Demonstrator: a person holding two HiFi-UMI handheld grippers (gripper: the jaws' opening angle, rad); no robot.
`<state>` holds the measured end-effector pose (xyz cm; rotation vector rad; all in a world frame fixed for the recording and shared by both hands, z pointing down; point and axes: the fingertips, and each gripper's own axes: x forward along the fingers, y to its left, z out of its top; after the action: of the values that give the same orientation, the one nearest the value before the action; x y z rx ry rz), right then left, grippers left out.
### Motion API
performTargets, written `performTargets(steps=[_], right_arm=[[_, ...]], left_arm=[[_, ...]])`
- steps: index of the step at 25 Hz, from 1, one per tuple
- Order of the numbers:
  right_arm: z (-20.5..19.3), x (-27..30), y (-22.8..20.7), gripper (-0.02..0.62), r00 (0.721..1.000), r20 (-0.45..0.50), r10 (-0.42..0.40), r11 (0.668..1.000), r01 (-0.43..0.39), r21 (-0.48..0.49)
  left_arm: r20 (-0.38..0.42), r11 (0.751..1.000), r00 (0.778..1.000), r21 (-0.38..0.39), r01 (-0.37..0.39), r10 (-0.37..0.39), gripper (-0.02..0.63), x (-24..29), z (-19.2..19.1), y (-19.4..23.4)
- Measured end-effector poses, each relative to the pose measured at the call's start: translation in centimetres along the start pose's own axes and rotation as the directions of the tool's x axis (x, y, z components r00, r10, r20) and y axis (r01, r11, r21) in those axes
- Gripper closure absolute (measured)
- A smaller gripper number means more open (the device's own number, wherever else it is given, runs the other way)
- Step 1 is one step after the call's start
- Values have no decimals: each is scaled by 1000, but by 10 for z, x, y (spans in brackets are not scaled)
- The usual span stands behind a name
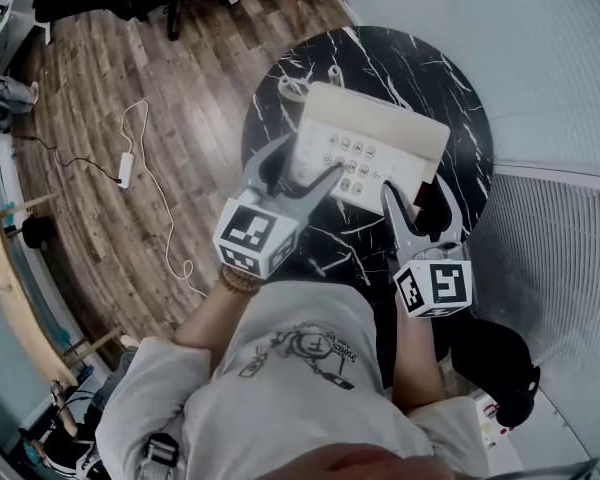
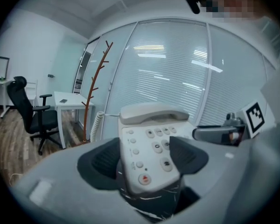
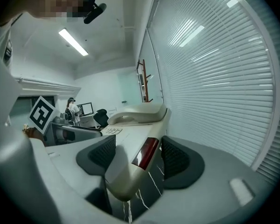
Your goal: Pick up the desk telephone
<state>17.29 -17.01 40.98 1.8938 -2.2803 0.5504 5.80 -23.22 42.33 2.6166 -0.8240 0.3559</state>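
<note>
A cream desk telephone (image 1: 370, 143) sits on a round black marble table (image 1: 450, 88) with white veins, next to a glass wall with white blinds (image 3: 214, 69). Its handset (image 1: 380, 118) lies in the cradle along the far edge, and the keypad (image 1: 360, 163) faces the person.

The left gripper (image 1: 310, 158) is at the telephone's near left corner. In the left gripper view, its jaws are set fairly wide, with the telephone's near end filling the gap. Both dark ribbed pads (image 2: 105, 160) lie against the sides of the casing. The right gripper (image 1: 418, 193) is at the near right corner. In the right gripper view, its jaws close round the telephone's right edge, one pad on the top face and the other by the dark red strip (image 3: 148, 152) on the side.

Dark marble shows directly beneath the casing in both gripper views. From these angles the base may be resting on the table or raised just clear of it; I cannot tell which.

The coiled handset cord (image 2: 99, 122) hangs at the telephone's far left. Beyond it, on a wooden floor (image 1: 130, 88), stand a brown coat stand (image 2: 95, 87), a white desk (image 2: 70, 101) and a black office chair (image 2: 35, 115). A white power strip (image 1: 126, 168) lies on the floor, well to the left of the table.
</note>
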Motion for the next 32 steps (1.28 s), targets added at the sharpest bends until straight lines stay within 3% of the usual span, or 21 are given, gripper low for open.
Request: performTargets(steps=[18,32], right_arm=[[102,-72,28,287,989,146,-9,999,14,-35],[124,-94,30,287,980,197,-10,999,18,-38]], left_arm=[[120,997,993,77,-15,5,275,-61,98,-62],[158,994,987,106,-23,6,275,-73,120,-82]])
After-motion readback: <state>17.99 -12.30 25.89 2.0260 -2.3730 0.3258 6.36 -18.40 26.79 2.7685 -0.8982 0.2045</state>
